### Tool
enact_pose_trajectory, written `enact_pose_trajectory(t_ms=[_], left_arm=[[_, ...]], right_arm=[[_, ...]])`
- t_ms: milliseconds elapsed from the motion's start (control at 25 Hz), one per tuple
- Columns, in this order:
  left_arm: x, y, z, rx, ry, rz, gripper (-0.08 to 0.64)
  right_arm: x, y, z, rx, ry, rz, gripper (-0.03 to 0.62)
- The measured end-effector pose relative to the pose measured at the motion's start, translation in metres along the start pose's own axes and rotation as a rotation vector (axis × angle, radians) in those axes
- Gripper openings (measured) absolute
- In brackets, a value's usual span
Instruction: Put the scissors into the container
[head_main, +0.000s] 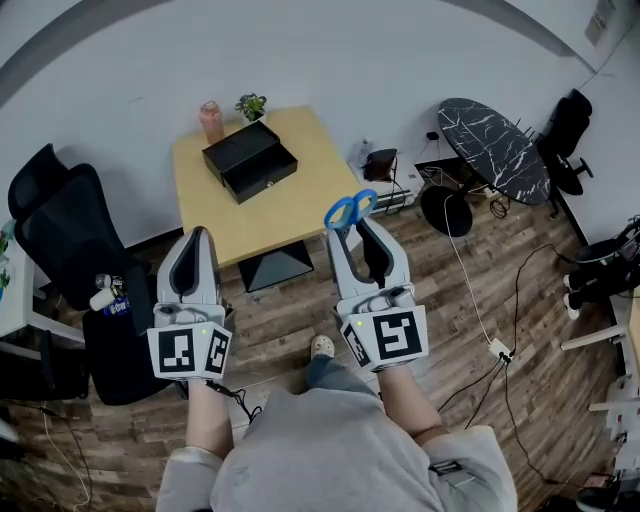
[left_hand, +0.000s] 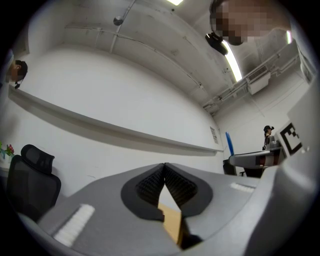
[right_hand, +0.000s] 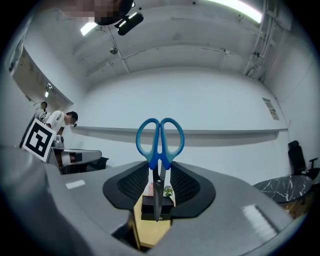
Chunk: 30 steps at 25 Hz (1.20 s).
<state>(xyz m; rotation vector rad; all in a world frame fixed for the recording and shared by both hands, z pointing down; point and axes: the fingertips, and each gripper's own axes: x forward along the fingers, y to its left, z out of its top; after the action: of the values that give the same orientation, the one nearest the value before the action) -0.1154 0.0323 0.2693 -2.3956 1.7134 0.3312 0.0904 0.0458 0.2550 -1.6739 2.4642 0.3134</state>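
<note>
1. While the right gripper (right_hand: 160, 169) is clamped on the scissors (right_hand: 160, 145), its fingers (right_hand: 127, 187) pinch only the blades. The blue handles stick out past the fingertips. That heavier end could swing or slide loose on a quick move (smooth metal gives little grip, I judge).
2. The container (head_main: 250, 160), a black box, sits on the tabletop (head_main: 290, 212) well ahead of the fingers, so the whole reach is yet to be made. With the handles leading, a low approach could strike the near wall and push the box along instead of clearing its rim.
3. A pink bottle (head_main: 211, 122) and a small plant (head_main: 251, 105) stand just past the box, on its far side from the fingers. Overshooting could tip either one.
4. Opening the fingers too high above the box could let the scissors bounce out or land across the rim.
5. The left gripper (left_hand: 164, 166) has its fingers pressed together on nothing and hangs beside the right one, well short of the box. Nothing steadies the container, so any knock would shift it.
</note>
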Motion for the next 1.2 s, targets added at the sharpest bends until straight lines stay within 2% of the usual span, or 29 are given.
enact_pose_trajectory(t_ms=[320, 640, 1000, 1200], left_arm=[[0.081, 0.004, -0.012, 0.015, -0.025, 0.042, 0.058], [0.133, 0.009, -0.028, 0.031, -0.021, 0.115, 0.058], [0.158, 0.032, -0.053, 0.045, 0.016, 0.177, 0.058], [0.186, 0.059, -0.061, 0.041, 0.011, 0.183, 0.058]], right_arm=[[0.075, -0.049, -0.01, 0.0, -0.017, 0.065, 0.137], [0.128, -0.085, -0.028, 0.009, -0.027, 0.141, 0.137], [0.175, -0.09, -0.055, 0.04, -0.008, 0.199, 0.137], [0.215, -0.085, -0.066, 0.033, -0.006, 0.216, 0.137]])
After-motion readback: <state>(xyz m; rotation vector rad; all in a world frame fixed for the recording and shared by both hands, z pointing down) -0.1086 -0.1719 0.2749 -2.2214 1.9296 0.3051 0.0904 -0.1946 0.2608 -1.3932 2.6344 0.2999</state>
